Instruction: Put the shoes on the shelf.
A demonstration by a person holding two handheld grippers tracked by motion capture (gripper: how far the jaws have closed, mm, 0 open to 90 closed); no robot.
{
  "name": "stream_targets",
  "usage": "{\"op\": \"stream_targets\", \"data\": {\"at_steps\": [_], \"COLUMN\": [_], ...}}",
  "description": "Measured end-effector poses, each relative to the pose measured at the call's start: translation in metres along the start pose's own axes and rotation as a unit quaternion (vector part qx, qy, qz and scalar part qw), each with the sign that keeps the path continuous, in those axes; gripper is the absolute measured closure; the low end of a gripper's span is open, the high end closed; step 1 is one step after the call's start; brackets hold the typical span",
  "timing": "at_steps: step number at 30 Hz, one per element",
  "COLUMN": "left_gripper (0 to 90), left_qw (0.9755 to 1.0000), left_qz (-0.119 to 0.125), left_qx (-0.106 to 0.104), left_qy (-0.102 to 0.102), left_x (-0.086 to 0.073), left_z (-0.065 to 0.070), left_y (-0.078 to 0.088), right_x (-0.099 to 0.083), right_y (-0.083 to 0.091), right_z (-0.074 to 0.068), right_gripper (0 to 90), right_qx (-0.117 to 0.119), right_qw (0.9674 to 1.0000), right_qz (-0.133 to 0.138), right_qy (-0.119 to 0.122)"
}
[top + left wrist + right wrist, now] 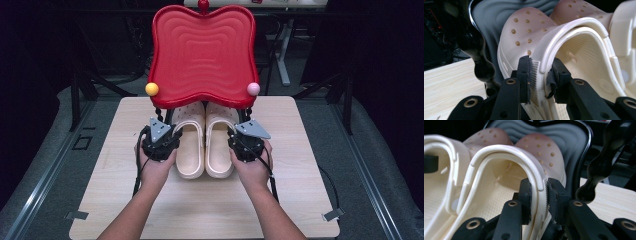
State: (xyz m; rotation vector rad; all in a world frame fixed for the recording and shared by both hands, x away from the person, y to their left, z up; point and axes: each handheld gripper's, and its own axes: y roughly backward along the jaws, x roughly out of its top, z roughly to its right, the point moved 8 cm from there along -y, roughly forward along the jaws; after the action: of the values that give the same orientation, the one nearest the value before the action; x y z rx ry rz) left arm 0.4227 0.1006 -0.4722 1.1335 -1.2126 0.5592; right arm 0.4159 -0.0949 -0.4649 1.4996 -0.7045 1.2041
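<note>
Two cream clogs lie side by side on the wooden table, toes tucked under a red stool. The left clog (191, 145) is gripped at its outer side wall by my left gripper (172, 136), whose jaws pinch the ribbed wall (537, 75) near the strap. My right gripper (234, 135) is shut on the outer side wall of the right clog (220, 145), with the strap rim (539, 187) squeezed between its black pads. The perforated toe of each clog (526, 27) (544, 147) sits below the stool seat.
The red stool (202, 52) with a wavy seat stands over the clogs' toes on black beaded legs (480, 65) (596, 175), with a yellow ball (151, 89) and a pink ball (253, 89) at its front corners. Light wooden table (200, 210) extends toward the person.
</note>
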Motion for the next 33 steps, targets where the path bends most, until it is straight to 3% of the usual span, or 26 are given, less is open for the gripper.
{"op": "stream_targets", "data": {"at_steps": [8,12,22,33], "left_gripper": [64.2,60.0,52.6,50.9], "left_qw": [0.9998,0.9999,0.9996,0.9994], "left_qz": [0.003,0.005,0.003,0.013], "left_qx": [-0.013,-0.011,-0.023,-0.029], "left_qy": [0.013,0.01,0.013,0.016], "left_x": [-0.001,-0.002,-0.005,-0.004], "left_z": [0.002,0.003,0.005,0.007], "left_y": [-0.001,-0.002,-0.002,0.01], "right_x": [-0.004,-0.005,-0.007,-0.005], "right_y": [-0.001,0.0,0.003,0.017], "right_z": [-0.003,-0.004,-0.003,-0.005], "right_gripper": [68.4,65.6,61.4,58.4], "right_qx": [0.02,0.029,0.03,0.033], "right_qw": [0.9998,0.9996,0.9995,0.9993], "right_qz": [0.001,-0.003,-0.002,0.006], "right_qy": [-0.005,-0.005,-0.004,0.016]}}
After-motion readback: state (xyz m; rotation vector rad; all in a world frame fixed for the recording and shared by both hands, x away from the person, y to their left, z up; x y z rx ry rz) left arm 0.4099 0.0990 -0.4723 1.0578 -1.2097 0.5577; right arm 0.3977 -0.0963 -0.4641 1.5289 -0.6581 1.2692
